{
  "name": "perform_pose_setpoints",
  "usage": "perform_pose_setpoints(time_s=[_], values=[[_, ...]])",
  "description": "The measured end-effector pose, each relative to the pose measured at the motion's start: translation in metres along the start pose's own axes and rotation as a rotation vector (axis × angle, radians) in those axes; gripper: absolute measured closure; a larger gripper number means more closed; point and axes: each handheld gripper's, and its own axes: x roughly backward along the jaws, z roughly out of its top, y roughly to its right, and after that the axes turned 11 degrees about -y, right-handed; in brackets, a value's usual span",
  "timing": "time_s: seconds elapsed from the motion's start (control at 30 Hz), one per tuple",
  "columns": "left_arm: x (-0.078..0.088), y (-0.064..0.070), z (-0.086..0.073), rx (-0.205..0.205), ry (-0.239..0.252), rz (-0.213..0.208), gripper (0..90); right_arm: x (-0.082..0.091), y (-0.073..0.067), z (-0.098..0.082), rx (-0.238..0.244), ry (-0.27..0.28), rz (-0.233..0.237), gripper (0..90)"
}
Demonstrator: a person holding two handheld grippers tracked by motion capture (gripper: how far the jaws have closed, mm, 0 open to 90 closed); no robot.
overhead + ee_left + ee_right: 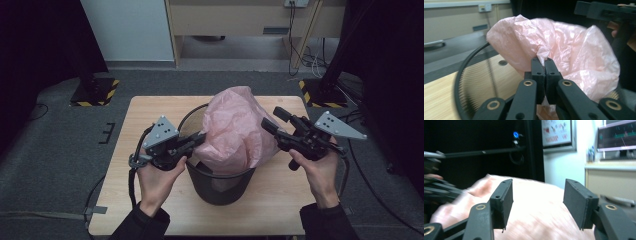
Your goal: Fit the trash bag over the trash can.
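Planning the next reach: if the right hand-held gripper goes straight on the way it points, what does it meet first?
Most likely the pink plastic bag: the right hand-held gripper stands open, with the bag beyond its jaws. Depth is unclear.

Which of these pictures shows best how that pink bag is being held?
The left gripper view: its closed jaws pinch a fold of the pink bag close up. The high view shows the bag bulging from the black bin; the right gripper view shows it blurred.

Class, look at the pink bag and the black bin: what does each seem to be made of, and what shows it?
Pink bag: seemingly thin plastic film, translucent, crinkled, faintly glossy. Black bin: probably metal mesh, matte, with see-through woven walls under a solid rim.
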Motion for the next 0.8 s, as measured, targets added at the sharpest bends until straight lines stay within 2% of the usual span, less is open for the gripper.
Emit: perform_pose_setpoints(time_s=[0.13, 0.27, 0.37, 0.47, 0.6, 0.73, 0.8], values=[[-0.001, -0.005, -0.005, -0.005, -0.043, 0.017, 88.4, -0.019, 0.007, -0.015, -0.044, -0.05, 0.018, 38.8], [-0.007, -0.009, -0.01, -0.008, -0.081, 0.029, 88.3, -0.032, 0.008, -0.022, -0.051, -0.092, 0.02, 37.8], [-0.011, -0.011, -0.013, -0.001, -0.098, 0.032, 88.3, -0.035, 0.011, -0.023, -0.065, -0.111, 0.029, 38.8], [-0.015, -0.013, -0.016, 0.001, -0.115, 0.039, 88.2, -0.036, 0.014, -0.023, -0.053, -0.138, 0.019, 40.7], [-0.019, -0.014, -0.019, 0.005, -0.127, 0.043, 88.1, -0.036, 0.02, -0.027, -0.065, -0.142, 0.011, 46.5], [-0.023, -0.014, -0.02, 0.001, -0.131, 0.046, 87.9, -0.036, 0.025, -0.03, -0.07, -0.181, -0.012, 58.9], [-0.024, -0.013, -0.02, -0.003, -0.132, 0.049, 87.8, -0.037, 0.025, -0.032, -0.081, -0.175, -0.014, 60.5]])
